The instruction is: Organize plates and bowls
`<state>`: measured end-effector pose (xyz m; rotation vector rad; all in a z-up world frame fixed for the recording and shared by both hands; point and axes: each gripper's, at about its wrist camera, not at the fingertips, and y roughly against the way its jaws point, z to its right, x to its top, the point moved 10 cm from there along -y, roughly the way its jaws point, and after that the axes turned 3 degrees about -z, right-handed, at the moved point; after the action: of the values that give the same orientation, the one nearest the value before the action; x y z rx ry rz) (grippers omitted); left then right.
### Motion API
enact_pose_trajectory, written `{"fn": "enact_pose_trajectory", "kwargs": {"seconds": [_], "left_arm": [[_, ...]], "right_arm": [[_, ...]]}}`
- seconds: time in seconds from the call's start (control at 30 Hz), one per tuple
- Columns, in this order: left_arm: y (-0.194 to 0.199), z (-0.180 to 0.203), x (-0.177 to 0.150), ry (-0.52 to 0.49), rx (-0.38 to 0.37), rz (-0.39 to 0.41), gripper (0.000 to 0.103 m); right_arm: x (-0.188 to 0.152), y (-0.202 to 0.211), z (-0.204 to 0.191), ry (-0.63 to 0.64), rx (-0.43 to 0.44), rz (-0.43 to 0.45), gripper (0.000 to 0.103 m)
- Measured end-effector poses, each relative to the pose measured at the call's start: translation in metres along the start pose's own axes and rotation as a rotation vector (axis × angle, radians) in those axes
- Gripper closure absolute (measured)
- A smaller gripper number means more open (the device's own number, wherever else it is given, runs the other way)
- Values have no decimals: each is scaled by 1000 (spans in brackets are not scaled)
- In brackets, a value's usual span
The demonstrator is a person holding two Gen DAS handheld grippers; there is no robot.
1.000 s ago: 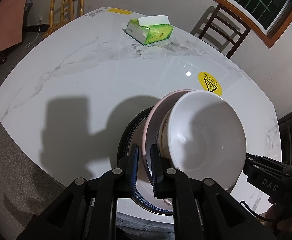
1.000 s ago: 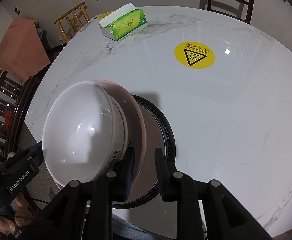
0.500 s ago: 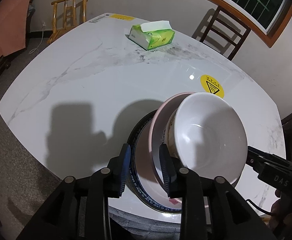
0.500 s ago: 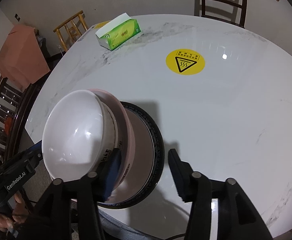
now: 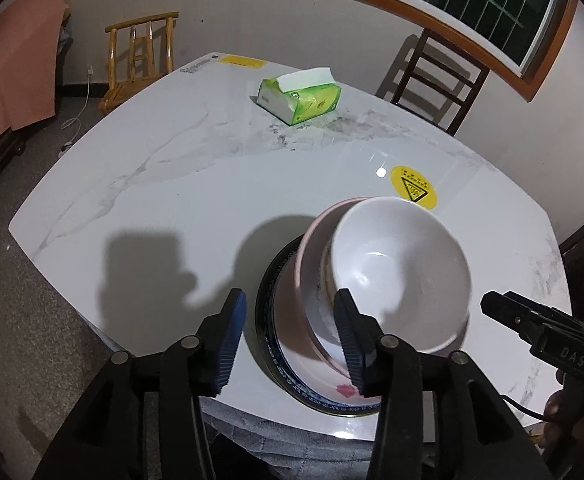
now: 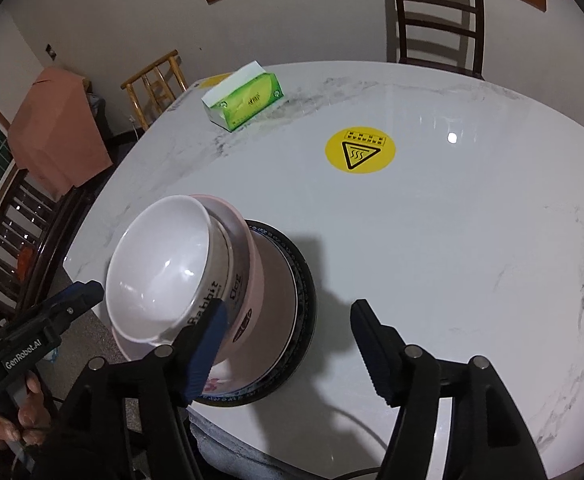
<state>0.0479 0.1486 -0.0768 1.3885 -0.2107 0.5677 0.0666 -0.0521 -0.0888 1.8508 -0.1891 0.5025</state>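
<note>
The stack is sitting at the table's [image 6: 452, 240] near edge: white bowl [image 5: 400, 276] nested in pink bowl [image 5: 312, 264], both on the dark-rimmed plate [image 6: 296, 280]. The left gripper's [image 5: 290, 338] jaws are opening, straddling the plate's rim at 12 o'clock, pressing nothing. The right gripper's [image 6: 288, 346] jaws are opening too, the bowls lying at 10 o'clock; neither hand is clearly nearer. Open tabletop is extending toward 12 o'clock, up to the tissue box [image 6: 244, 98].

White bowl [image 5: 400, 276] nested in pink bowl [image 5: 312, 248] on dark-rimmed plate [image 5: 268, 320]
</note>
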Motion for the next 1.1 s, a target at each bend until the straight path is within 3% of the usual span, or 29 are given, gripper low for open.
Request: {"fn": "enact_pose_trajectory", "kwargs": {"seconds": [0.2,0.3,0.4,0.6,0.83,1.1], "left_arm": [[18,13,-5,-46,6,51,53],[28,17,-9,-57,24,93,50],[36,22,-15,-72,50,132,47],[35,31,-26,-89,84,133,41],[38,28,-32,-69,152,176,34],[33,32,-42,-75,163,164,33]], "right_arm": [[-8,13,-4,29,20,59,37],[-14,21,-8,66,11,98,28],[-21,27,-13,89,7,129,28],[-35,35,-19,129,-10,158,25],[-48,32,-19,119,1,144,19],[-60,30,-24,132,9,140,18]]}}
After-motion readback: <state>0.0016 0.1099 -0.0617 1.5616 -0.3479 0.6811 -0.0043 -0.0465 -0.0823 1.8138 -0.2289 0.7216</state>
